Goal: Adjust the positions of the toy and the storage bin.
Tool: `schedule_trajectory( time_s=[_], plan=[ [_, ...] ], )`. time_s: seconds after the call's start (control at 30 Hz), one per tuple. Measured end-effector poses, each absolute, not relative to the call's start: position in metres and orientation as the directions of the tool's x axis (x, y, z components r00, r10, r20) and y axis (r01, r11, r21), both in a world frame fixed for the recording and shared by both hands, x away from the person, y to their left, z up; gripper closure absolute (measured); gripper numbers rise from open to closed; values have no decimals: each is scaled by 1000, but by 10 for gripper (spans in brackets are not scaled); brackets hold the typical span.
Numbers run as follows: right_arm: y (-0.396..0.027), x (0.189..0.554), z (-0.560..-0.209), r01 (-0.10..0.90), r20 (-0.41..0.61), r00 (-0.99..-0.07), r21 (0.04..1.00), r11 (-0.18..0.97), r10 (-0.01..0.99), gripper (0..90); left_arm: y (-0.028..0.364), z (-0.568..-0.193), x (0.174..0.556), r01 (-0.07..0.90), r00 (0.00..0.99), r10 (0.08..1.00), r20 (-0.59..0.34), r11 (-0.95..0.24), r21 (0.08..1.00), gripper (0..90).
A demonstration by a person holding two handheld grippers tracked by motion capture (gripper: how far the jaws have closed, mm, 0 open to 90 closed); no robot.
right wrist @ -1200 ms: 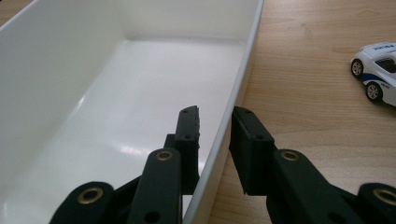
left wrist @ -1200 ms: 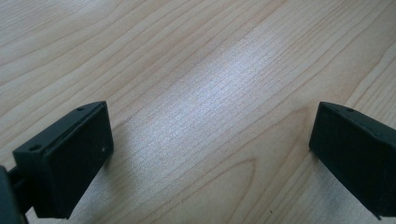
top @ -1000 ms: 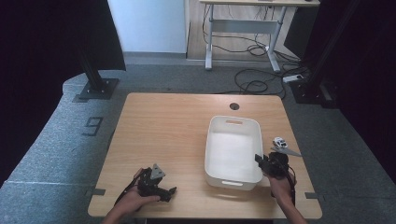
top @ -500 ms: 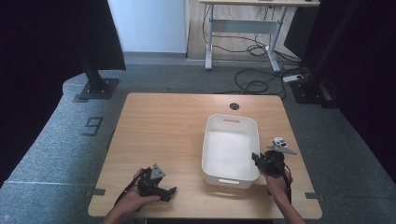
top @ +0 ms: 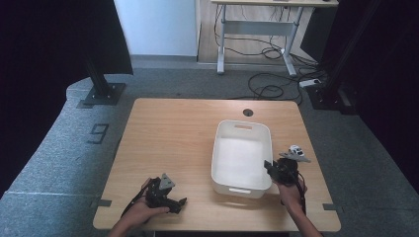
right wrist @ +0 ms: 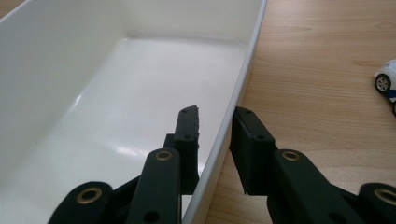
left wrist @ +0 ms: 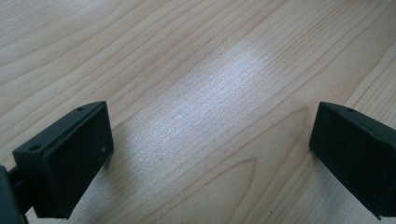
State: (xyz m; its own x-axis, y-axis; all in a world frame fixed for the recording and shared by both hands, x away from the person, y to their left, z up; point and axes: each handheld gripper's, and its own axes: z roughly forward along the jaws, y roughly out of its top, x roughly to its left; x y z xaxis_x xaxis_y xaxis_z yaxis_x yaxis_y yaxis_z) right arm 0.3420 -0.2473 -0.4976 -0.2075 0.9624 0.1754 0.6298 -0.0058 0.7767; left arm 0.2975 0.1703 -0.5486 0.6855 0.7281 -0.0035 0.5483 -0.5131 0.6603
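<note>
One light wooden desk fills the middle of the high view, its grain pale and its top mostly bare, with a single round cable hole near the far edge. It stands on grey carpet marked with one dark figure nine to the left. Beyond it the room shows one white wall panel, one second desk on a metal frame with loose cables on the floor under it, and two black stands, one at each far corner.

One white tub sits on the right half of the desk, long side running away from the person, and nothing lies inside it. One small white toy car rests on the wood just right of the tub, near the right hand.

Two grippers are held by two hands at the near edge. The right gripper sits at the tub's right rim near its front corner; in the right gripper view its jaws are clenched on that rim, one jaw inside the tub and one outside over the wood, and the car shows at the right edge. The left gripper lies low on the desk at the front left, well apart from the tub; in the left gripper view its two jaws stand wide apart over bare wood, released, with nothing between them.
</note>
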Motion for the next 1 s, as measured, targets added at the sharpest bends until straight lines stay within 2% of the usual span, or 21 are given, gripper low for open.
schedule_trajectory(
  time_s=[1.0],
  plan=[
    [-227,349,-499,612,167,-224,791,5,960,718,170,-549,297,550,683,731,-3,-511,660,0]
  ],
)
